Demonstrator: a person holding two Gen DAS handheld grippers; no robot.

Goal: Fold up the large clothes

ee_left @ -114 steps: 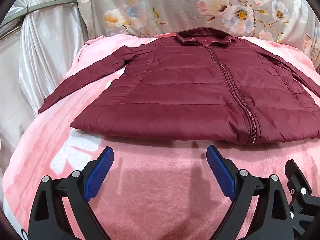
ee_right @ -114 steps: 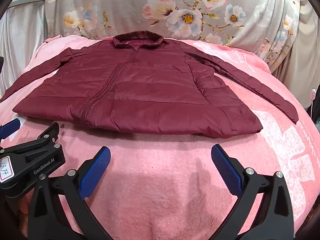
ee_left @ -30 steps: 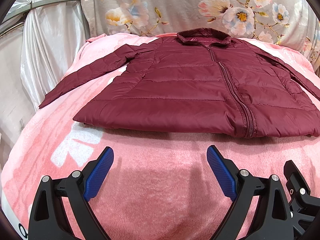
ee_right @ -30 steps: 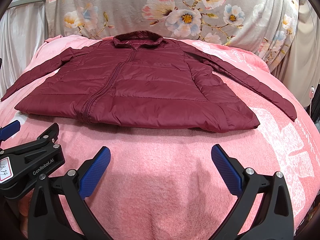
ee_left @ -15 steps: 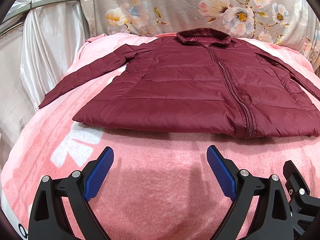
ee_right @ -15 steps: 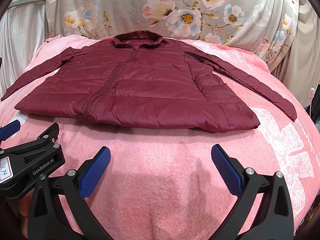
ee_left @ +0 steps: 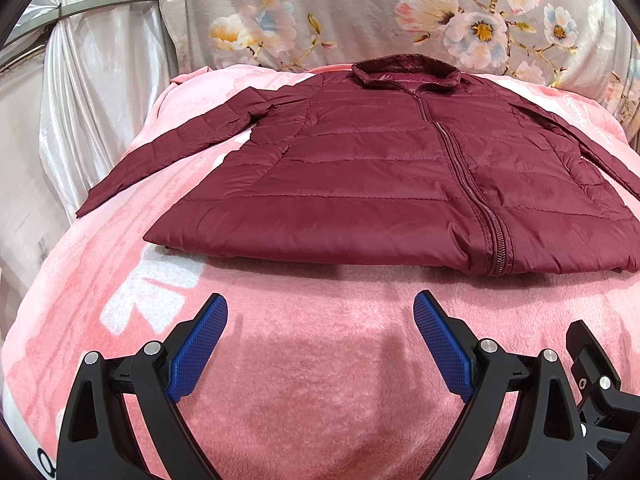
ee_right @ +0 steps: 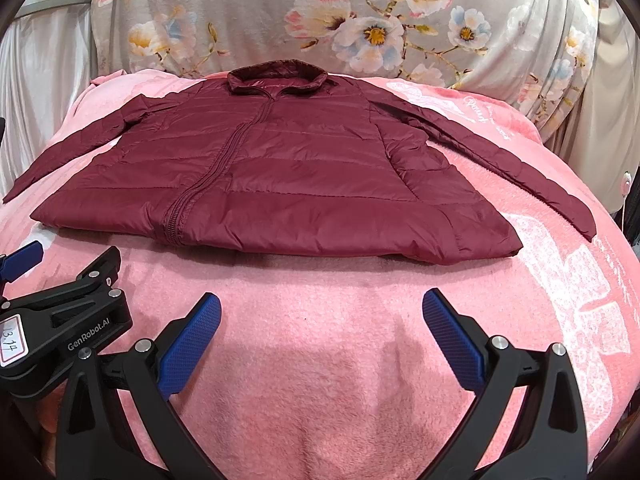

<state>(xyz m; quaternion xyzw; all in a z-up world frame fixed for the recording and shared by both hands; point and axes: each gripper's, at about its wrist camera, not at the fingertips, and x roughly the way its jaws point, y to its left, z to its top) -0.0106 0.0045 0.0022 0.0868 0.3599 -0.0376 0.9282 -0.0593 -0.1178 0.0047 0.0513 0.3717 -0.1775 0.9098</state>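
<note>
- A maroon quilted puffer jacket (ee_left: 360, 176) lies flat and front-up on a pink fleece blanket (ee_left: 320, 380), zipped, with its stand-up collar (ee_left: 404, 70) at the far end and its hem nearest the cameras.
- The zipper (ee_left: 460, 168) runs from the collar down to the hem, ending at the near edge of the jacket.
- In the left wrist view, one sleeve (ee_left: 168, 148) stretches out diagonally to the left across the blanket, its cuff near the blanket's left edge; the other sleeve (ee_right: 500, 160) shows in the right wrist view, angled away to the right with its cuff well apart from the body of the jacket.
- The left hand-held gripper (ee_left: 320, 344) hovers above bare blanket just short of the hem, its blue-padded fingers (ee_left: 198, 344) spread wide apart and holding nothing.
- The right hand-held gripper (ee_right: 320, 344) sits likewise over the blanket near the hem, its blue pads (ee_right: 454, 342) wide apart and empty, touching no cloth.
- In the right wrist view the body of the left hand-held gripper appears at the lower left, black, lettered "GenRobot.AI" and bearing a small white label (ee_right: 10, 338).
- White printed patterning marks the blanket on both sides of the jacket.
- Behind the blanket hangs a grey floral fabric (ee_left: 360, 12) with pink, white and blue blossoms; to the left of it hangs a pale satin curtain (ee_left: 92, 80) with a metal bar across its top.
</note>
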